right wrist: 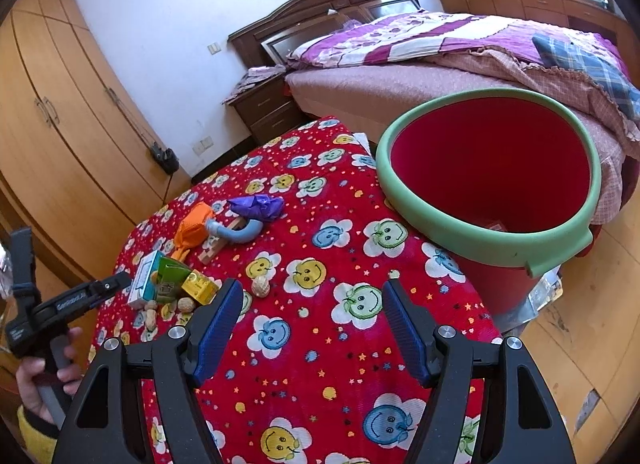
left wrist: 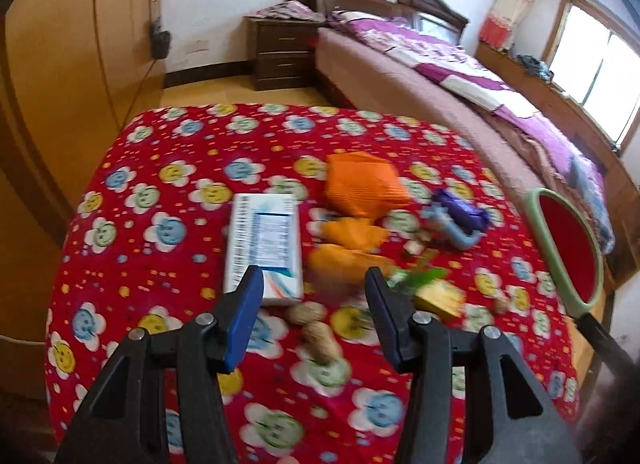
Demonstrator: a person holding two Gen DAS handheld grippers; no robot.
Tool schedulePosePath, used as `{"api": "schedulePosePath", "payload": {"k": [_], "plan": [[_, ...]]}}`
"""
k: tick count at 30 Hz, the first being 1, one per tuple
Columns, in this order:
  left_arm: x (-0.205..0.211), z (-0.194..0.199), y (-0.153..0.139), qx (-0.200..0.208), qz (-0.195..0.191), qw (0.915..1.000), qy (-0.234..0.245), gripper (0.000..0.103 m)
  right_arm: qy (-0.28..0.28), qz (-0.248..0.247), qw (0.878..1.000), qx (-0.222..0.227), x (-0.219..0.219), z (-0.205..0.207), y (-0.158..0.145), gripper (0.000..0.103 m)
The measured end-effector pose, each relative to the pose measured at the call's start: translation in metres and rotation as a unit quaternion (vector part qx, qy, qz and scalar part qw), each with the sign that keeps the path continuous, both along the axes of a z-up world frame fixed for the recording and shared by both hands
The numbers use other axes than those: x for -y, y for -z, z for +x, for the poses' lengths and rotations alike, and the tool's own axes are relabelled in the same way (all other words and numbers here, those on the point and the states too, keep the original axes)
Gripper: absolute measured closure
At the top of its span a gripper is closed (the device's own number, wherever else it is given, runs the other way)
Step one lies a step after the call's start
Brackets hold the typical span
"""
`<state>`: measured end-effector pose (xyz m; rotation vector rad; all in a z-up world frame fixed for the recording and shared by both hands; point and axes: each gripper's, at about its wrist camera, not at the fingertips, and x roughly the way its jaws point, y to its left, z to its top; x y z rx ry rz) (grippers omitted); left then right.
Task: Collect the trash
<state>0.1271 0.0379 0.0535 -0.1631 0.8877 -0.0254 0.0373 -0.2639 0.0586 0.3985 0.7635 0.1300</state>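
Red cloth w/ smiley flowers (right wrist: 320, 304) covers the table; trash sits scattered on it: white rectangular cardboard box (left wrist: 262, 248), crumpled orange wrapper (left wrist: 362, 183), purple foil wrapper (right wrist: 258, 205), yellow carton (right wrist: 198, 287), peanut shells (left wrist: 320, 342). Left gripper (left wrist: 312, 284) hangs over the shells, claw apart, nothing btwn. Right gripper (right wrist: 312, 300) likewise apart, empty, over bare cloth. Red bucket w/ green rim (right wrist: 492, 223) stands just beside the table's edge.
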Motion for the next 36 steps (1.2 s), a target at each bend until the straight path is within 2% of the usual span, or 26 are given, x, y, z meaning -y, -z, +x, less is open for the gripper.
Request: {"api": "schedulePosePath", "payload": {"k": [7, 12, 23, 26, 36], "plan": [[-0.016, 0.030, 0.026, -0.030, 0.030, 0.9990, -0.017, 0.048, -0.001, 0.004, 1.000, -0.009, 0.001, 0.004, 0.007, 0.030], [-0.016, 0.048, 0.046, -0.053, 0.026, 0.9982, -0.006, 0.047, -0.002, 0.004, 1.000, -0.015, 0.000, 0.007, 0.012, 0.030], [-0.011, 0.050, 0.054, -0.034, 0.050, 0.9981, -0.013, 0.048, -0.006, 0.004, 1.000, -0.030, -0.003, 0.012, 0.021, 0.030], [-0.012, 0.045, 0.052, -0.030, 0.039, 0.9987, -0.013, 0.053, -0.010, 0.004, 0.999, -0.033, -0.006, 0.013, 0.023, 0.030], [-0.031, 0.012, 0.034, -0.004, -0.015, 0.9997, -0.017, 0.053, -0.040, -0.020, 0.999, -0.019, -0.034, 0.017, 0.008, 0.030]]}}
